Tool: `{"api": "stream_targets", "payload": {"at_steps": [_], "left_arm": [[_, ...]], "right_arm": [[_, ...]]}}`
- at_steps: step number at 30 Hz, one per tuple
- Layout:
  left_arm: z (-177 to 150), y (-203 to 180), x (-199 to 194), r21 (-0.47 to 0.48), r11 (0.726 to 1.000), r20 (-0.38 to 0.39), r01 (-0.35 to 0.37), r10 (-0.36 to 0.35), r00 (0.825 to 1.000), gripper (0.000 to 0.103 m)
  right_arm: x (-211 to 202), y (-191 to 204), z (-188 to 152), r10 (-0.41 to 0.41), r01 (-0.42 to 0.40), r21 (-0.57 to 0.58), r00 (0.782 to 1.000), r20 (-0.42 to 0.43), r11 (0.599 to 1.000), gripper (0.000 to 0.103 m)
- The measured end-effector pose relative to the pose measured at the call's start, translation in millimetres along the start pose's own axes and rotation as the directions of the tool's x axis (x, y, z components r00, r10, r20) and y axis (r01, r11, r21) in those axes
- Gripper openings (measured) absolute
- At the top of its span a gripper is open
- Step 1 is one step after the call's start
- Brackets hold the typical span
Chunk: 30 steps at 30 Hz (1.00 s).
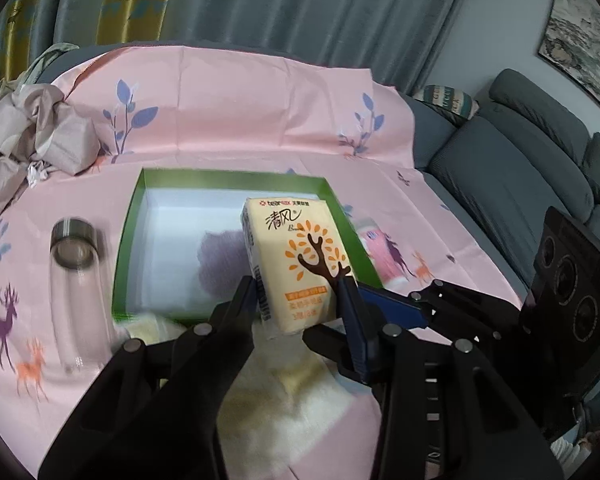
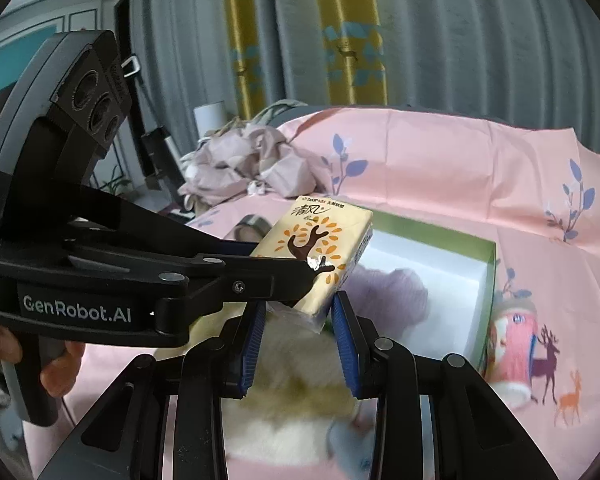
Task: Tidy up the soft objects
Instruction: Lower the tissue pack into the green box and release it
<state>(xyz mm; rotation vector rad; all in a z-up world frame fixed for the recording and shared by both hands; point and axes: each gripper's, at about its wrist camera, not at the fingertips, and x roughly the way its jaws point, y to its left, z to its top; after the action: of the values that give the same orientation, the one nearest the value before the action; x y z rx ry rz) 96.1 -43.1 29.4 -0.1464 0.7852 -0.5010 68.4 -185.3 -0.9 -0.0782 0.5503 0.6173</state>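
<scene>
Tissue pack [image 1: 300,264] sitting mid-frame, left tool [image 1: 298,300] clenching its lower sides, right tool [image 2: 300,312] gripping its near corner, pack hanging above green box [image 1: 228,178] on pink sheet [image 1: 260,120], purple fluffy item [image 1: 220,256] lying inside box, glass bottle [image 1: 76,280] at left.

light: soft, even, indoor | shadows: faint | blur: foreground and side objects smeared | edges: fisheye bending, dark corners
</scene>
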Motion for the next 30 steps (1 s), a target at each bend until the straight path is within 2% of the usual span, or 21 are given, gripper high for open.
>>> {"api": "stream_targets", "payload": {"at_steps": [5, 10, 15, 18, 21, 23, 25, 27, 30], "left_arm": [[27, 21, 28, -0.013, 1.0, -0.02, -0.024, 0.024, 1.0, 0.041], [37, 47, 65, -0.068, 0.997, -0.099, -0.044, 0.037, 0.994, 0.041], [33, 64, 97, -0.139, 0.989, -0.174, -0.045, 0.021, 0.985, 0.041], [32, 67, 107, -0.161, 0.986, -0.202, -0.043, 0.01, 0.979, 0.041], [29, 67, 109, -0.178, 0.983, -0.215, -0.052, 0.012, 0.977, 0.051], [28, 65, 108, -0.173, 0.983, -0.213, -0.07, 0.032, 0.976, 0.073], [28, 63, 103, -0.163, 0.983, -0.206, -0.085, 0.05, 0.977, 0.083], [27, 61, 96, -0.154, 0.983, -0.197, -0.095, 0.064, 0.978, 0.086], [28, 56, 81, -0.134, 0.984, -0.176, -0.119, 0.095, 0.98, 0.09]], "right_arm": [[35, -20, 20, -0.012, 0.012, 0.038, 1.0, -0.024, 0.999, 0.036], [78, -34, 24, -0.016, 0.024, 0.08, 0.995, -0.101, 0.996, 0.036], [109, -47, 15, -0.025, 0.053, 0.141, 0.98, -0.196, 0.989, 0.036], [119, -50, 12, -0.052, 0.09, 0.14, 0.965, -0.257, 0.986, 0.036], [121, -47, 12, -0.088, 0.124, 0.11, 0.954, -0.287, 0.986, 0.037], [117, -45, 14, -0.108, 0.138, 0.088, 0.955, -0.277, 0.987, 0.037], [111, -43, 15, -0.126, 0.152, 0.079, 0.955, -0.27, 0.985, 0.039], [102, -41, 15, -0.145, 0.17, 0.077, 0.954, -0.264, 0.982, 0.051], [90, -37, 16, -0.16, 0.184, 0.075, 0.956, -0.247, 0.98, 0.055]]}}
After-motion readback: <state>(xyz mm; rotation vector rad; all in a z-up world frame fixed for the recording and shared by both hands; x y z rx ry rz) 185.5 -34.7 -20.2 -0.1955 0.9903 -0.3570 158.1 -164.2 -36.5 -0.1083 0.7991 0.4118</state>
